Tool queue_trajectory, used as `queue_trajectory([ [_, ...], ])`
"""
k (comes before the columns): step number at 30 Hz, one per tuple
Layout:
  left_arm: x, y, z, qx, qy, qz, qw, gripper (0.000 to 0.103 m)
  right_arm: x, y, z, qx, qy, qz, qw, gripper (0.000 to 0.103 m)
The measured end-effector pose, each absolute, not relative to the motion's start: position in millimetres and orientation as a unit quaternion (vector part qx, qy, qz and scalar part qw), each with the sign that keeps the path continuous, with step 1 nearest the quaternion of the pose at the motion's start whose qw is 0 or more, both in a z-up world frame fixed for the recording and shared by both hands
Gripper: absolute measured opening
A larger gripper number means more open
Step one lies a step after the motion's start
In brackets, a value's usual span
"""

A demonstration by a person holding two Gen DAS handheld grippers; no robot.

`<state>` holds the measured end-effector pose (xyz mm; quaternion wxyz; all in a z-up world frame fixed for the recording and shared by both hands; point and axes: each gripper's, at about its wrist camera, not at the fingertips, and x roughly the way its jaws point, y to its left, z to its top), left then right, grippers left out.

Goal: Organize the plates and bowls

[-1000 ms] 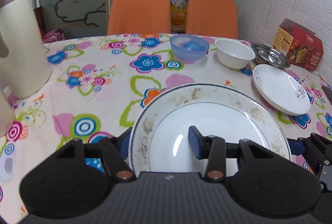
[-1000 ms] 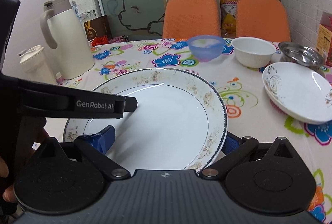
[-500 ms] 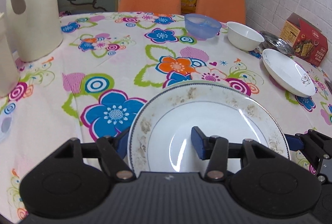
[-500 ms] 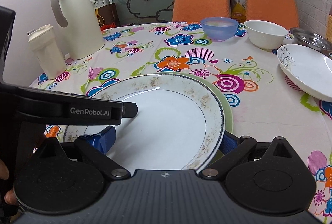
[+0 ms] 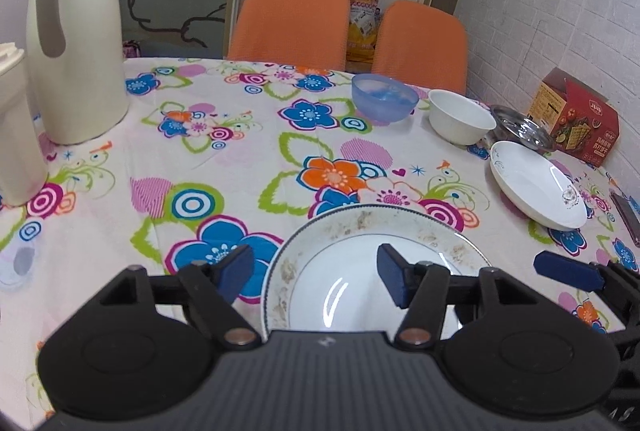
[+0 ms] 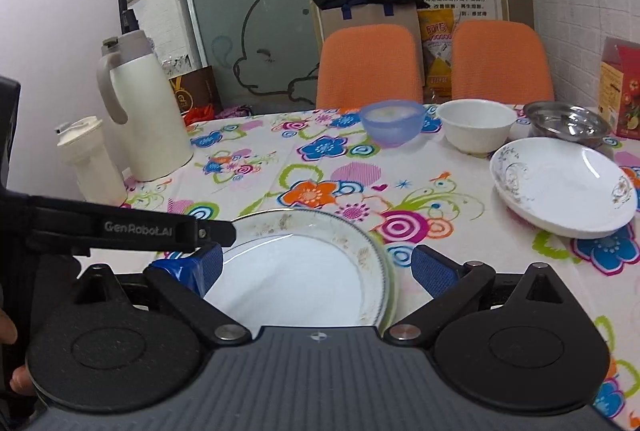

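Floral tablecloth (image 5: 248, 167): gold-rimmed plate (image 5: 360, 271) had come down onto a green plate (image 6: 394, 295) (stack begun). Left gripper (image 5: 316, 273) and right gripper (image 6: 316, 267) had both spread wide, releasing it; bowls remained.

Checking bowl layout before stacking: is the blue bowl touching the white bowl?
Apart. The right wrist view shows tablecloth between the blue bowl and white bowl.

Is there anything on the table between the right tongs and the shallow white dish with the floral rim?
Nothing visible. Between the right tongs, open beside the large plate, and the shallow white dish lies only bare flowered tablecloth. The white bowl and steel bowl sit behind it.
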<state>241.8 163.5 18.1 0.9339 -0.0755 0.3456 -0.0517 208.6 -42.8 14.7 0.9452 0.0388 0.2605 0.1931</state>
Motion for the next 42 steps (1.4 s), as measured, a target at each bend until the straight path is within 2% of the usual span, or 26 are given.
queue_trajectory([
  [9,270.0,111.0,30.7,-0.049,0.36,-0.113,0.925,0.068,240.0,-152.8,11.6,0.067,0.27,0.06,0.959,0.088],
  [11,285.3,90.7,34.4,-0.036,0.364,-0.134,0.921,0.073,253.1,-178.3,7.8,0.071,0.279,0.031,0.957,0.088],
  [18,365.6,7.5,29.5,-0.024,0.405,-0.203,0.891,0.073,307.0,-232.7,-9.0,0.087,0.305,-0.013,0.948,0.088],
  [27,460.2,-61.4,-9.4,-0.035,0.474,-0.21,0.855,0.073,356.4,-240.9,-28.9,0.062,0.341,0.014,0.938,0.088],
  [32,465.9,-72.8,-16.1,-0.016,0.469,-0.203,0.859,0.073,361.8,-229.7,-36.9,0.022,0.34,0.028,0.94,0.09],
  [38,458.5,-86.3,-19.8,0.034,0.449,-0.202,0.87,0.072,361.2,-229.5,-39.6,0.021,0.326,0.037,0.945,0.091],
  [42,458.2,-86.2,-20.0,0.031,0.445,-0.202,0.872,0.073,361.4,-229.4,-39.5,0.021,0.325,0.037,0.945,0.091],
])
